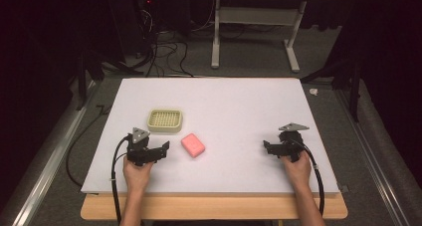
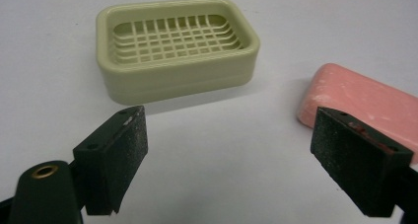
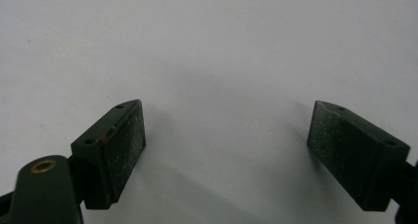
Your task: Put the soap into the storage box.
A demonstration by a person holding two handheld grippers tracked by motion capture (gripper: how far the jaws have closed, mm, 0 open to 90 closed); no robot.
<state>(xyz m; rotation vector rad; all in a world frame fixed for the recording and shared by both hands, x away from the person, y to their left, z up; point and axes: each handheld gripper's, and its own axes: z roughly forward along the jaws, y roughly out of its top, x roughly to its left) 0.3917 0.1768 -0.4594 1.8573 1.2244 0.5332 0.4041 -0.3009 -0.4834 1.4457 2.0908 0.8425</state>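
Hovering wide open, the left gripper [image 1: 161, 150] sits just short of the pink soap bar [image 1: 193, 145], which lies flat on the white table [image 1: 239, 111] near the green soap dish [image 1: 164, 120]. Best move looks like squaring the jaws across the bar's narrow sides. Right gripper [image 1: 267, 147], also released, waits well apart with plenty of bare surface, far from any edge
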